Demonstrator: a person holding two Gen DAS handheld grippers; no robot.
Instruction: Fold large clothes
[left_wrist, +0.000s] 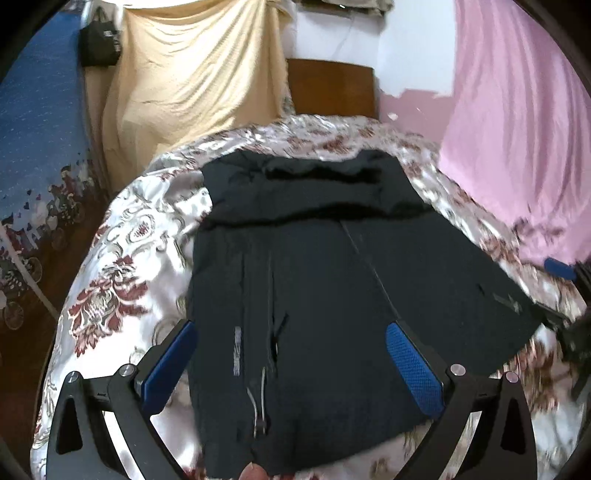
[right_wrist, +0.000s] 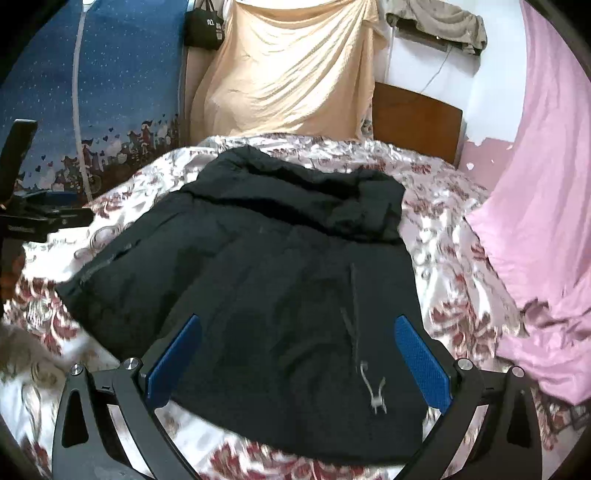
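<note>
A bed takes up most of both views, covered by a glossy floral bedspread (left_wrist: 110, 295) in white, grey and maroon, creased and bunched along its edges. Behind it stands a brown wooden headboard (left_wrist: 332, 88) against a white wall whose lower part is pink. A pink sheet (right_wrist: 546, 221) hangs down on one side and spills onto the bed; a beige sheet (right_wrist: 291, 70) drapes across the back; a blue curtain (right_wrist: 122, 81) printed with small figures and hearts hangs on the other side. A black bag (right_wrist: 205, 27) hangs high between the blue curtain and the beige sheet.

The black jacket (left_wrist: 314, 280) lies spread flat on the middle of the bedspread, its hood bunched at the far end toward the headboard, a drawcord with a toggle (right_wrist: 375, 391) trailing near the close hem.

The left gripper (left_wrist: 291, 365) hovers over the jacket's near edge, its blue-padded fingers wide apart and holding nothing. The right gripper (right_wrist: 299, 362) does likewise, fingers spread and empty, above the near hem.
</note>
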